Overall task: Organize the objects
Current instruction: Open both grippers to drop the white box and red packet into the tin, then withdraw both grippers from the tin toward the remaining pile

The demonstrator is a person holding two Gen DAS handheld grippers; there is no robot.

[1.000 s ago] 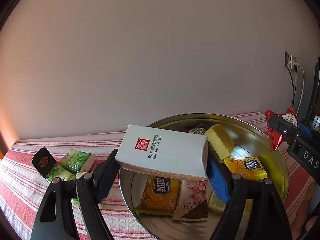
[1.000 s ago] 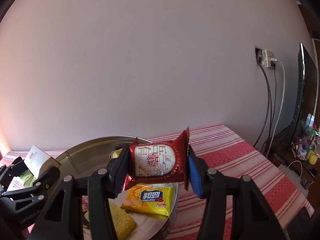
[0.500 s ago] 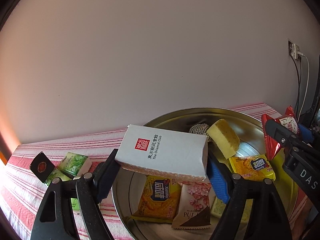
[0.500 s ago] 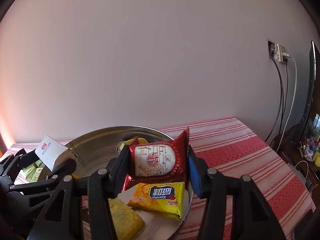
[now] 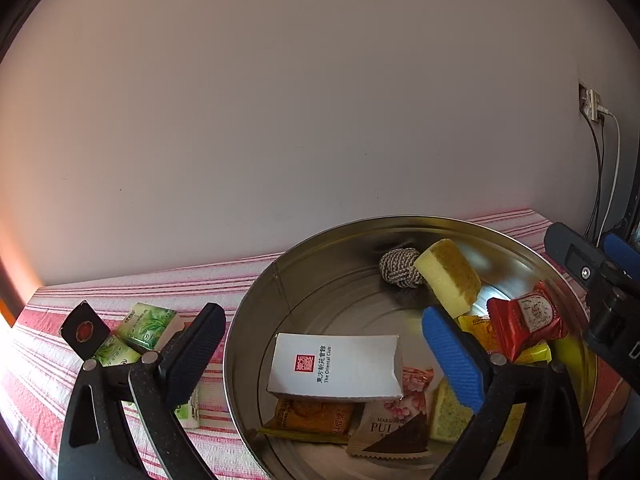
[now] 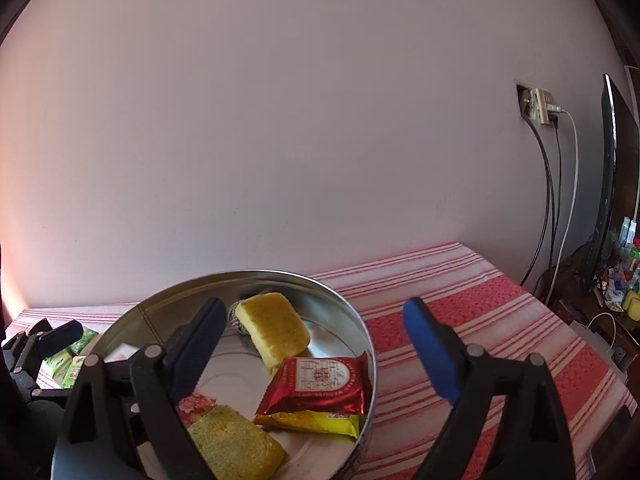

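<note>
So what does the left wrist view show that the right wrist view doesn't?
Only the left wrist view shows the white box lying on snack packets, with the black packet out on the cloth. Only the right wrist view shows the dark screen and shelf clutter. Both show the metal tin, red packet, yellow sponge, green packs and wall socket.

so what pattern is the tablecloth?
Red and white stripes on the tablecloth, clearest in the right wrist view.
</note>
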